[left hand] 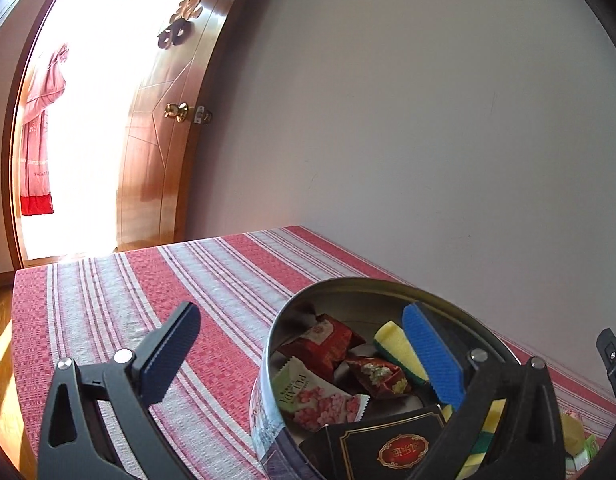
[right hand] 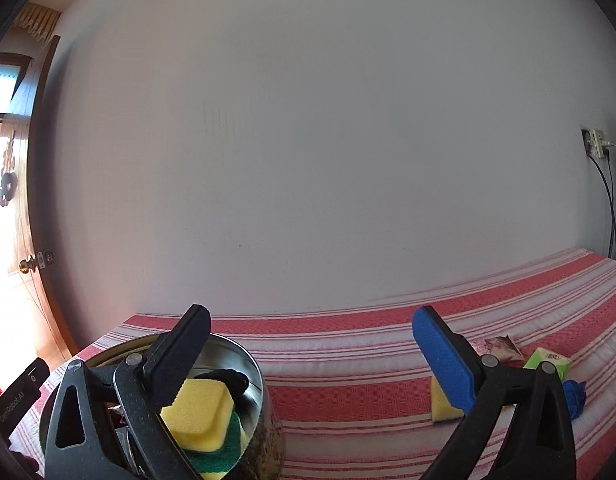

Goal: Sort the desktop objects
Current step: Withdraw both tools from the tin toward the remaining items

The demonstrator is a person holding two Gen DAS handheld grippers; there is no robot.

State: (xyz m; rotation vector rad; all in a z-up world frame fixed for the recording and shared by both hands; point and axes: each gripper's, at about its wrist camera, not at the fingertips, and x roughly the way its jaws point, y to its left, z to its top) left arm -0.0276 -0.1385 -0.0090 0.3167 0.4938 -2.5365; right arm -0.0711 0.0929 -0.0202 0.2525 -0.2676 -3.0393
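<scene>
L gripper (left hand: 308, 356): jaws wide apart, nothing clamped; right finger over the tin (left hand: 268, 344), left finger over the cloth (left hand: 108, 280). R gripper (right hand: 311, 356): jaws wide apart, empty; left finger above tin rim. Tin holds sponge (right hand: 200, 412), red packets (left hand: 323, 344), green-white packet (left hand: 311, 396), black box (left hand: 383, 444). On cloth, R side: 2nd sponge (right hand: 441, 404), brown packet (right hand: 501, 346), green pack (right hand: 547, 362), blue item (right hand: 573, 396). Wall behind; door (left hand: 168, 140) at left.

Plain wall (right hand: 308, 140) — open wooden door (left hand: 160, 140), seemingly sunlit.
</scene>
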